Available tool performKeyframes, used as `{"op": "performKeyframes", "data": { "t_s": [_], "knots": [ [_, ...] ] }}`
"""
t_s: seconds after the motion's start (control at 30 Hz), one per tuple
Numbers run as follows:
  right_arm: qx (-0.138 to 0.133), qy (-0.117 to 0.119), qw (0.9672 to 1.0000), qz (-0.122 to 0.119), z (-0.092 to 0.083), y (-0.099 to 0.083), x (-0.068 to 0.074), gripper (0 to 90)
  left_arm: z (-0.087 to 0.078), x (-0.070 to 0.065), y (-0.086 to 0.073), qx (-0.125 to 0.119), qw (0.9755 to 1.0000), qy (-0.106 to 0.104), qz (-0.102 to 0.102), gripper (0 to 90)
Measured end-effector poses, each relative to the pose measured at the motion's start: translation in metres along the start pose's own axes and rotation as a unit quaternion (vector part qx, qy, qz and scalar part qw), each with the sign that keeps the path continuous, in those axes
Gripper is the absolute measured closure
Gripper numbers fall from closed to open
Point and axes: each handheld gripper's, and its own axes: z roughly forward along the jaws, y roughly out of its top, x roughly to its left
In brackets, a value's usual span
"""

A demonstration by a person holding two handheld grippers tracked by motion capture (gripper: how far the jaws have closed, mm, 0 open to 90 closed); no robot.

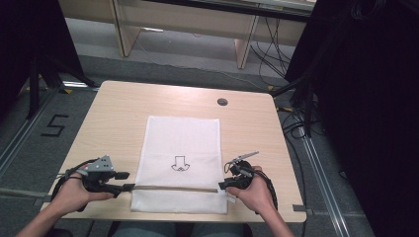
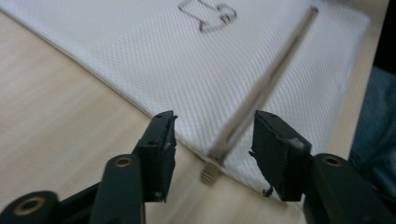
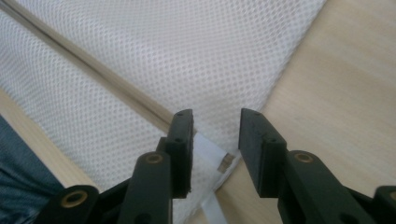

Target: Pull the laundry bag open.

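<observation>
A white mesh laundry bag point(image 1: 180, 163) is lying flat on the light wooden worktop point(image 1: 113, 118), stretching from the middle toward the edge at 6 o'clock, where the person is sitting. A small black outline drawing point(image 1: 181, 164) is showing near the bag's middle, and a tan zipper point(image 1: 175, 187) is running straight across it from 9 o'clock to 3 o'clock, close to the near edge. In the left gripper view the zipper's beige pull tab point(image 2: 209, 173) is lying at the bag's corner, between and just ahead of the fingers point(image 2: 161, 149), untouched by them. The left gripper point(image 1: 127, 181) is sitting at the zipper's 9 o'clock end with its fingers standing apart and gripping nothing. The right gripper point(image 1: 223, 186) is sitting at the 3 o'clock end, its fingers point(image 3: 182, 140) also standing apart, hanging over the bag's corner and a white ribbon loop point(image 3: 208, 154) there without pressing on either. Both of the person's hands are resting at the near corners of the bag. A dark round grommet point(image 1: 222, 101) is sitting in the worktop toward 1 o'clock, well apart from the bag.
</observation>
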Motion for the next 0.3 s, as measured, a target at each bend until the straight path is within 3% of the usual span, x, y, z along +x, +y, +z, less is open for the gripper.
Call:
{"op": "performKeyframes", "data": {
  "t_s": [0.03,0.1,0.17,0.2,0.23,0.27,0.3],
  "knots": [
    [-0.014,0.001,0.9999,-0.009,0.000,0.000,-0.002,64.5,-0.001,0.002,0.001,-0.009,0.9999,0.006,0.003,43.9],
    [-0.011,-0.007,0.9999,-0.004,0.001,-0.001,-0.004,63.3,-0.004,0.005,0.002,-0.031,0.9993,0.022,-0.002,41.8],
    [-0.011,-0.012,0.9999,0.001,0.001,-0.001,-0.007,62.6,-0.006,0.008,0.003,-0.035,0.9986,0.039,-0.004,40.0],
    [-0.011,-0.016,0.9998,0.005,0.002,-0.001,-0.008,62.4,-0.007,0.008,0.003,-0.043,0.9977,0.049,-0.020,39.6],
    [-0.014,-0.023,0.9996,0.009,0.002,-0.002,-0.010,62.1,-0.008,0.011,0.003,-0.044,0.9971,0.059,-0.020,39.2],
    [-0.024,-0.017,0.9996,-0.003,0.001,-0.002,-0.013,62.1,-0.009,0.013,0.003,-0.047,0.9966,0.065,-0.020,39.0],
    [-0.026,-0.016,0.9995,0.001,0.001,-0.002,-0.015,62.1,-0.011,0.015,0.002,-0.049,0.9956,0.076,-0.026,38.9]
  ]
}}
